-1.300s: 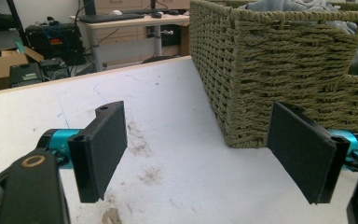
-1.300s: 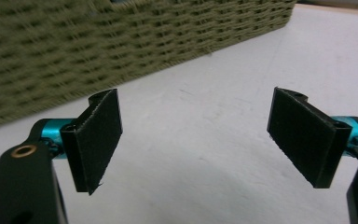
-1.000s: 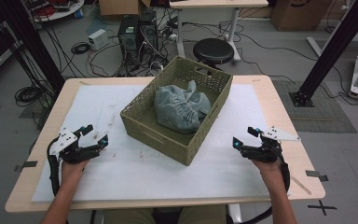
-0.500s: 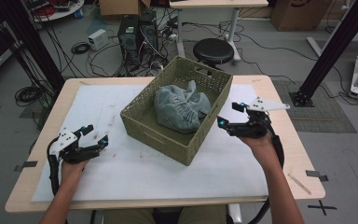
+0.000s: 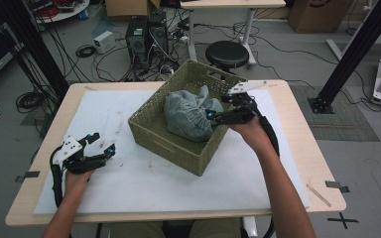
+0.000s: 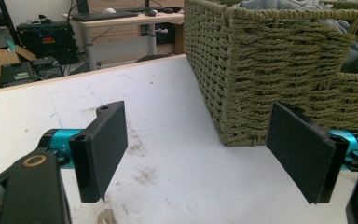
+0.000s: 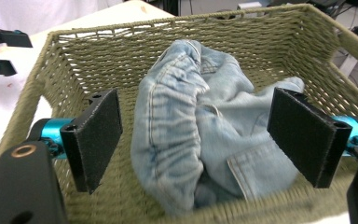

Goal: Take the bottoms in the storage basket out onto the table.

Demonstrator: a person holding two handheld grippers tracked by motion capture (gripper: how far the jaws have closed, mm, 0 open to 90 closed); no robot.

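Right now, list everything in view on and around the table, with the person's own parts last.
woven basket: one, olive green, mid-table on the white mat.
denim garment: one, pale blue, crumpled inside the basket.
white mat: one, covering most of the table.
table: one, light wood.
round stool: one, black, on the floor behind the table.
computer towers: two, black, on the floor among cables.
cardboard box: one, brown, far right.
left gripper: one, black and teal, open, resting on the mat left of the basket.
right gripper: one, black and teal, open, over the basket at the garment.
forearms: two, from the bottom edge.
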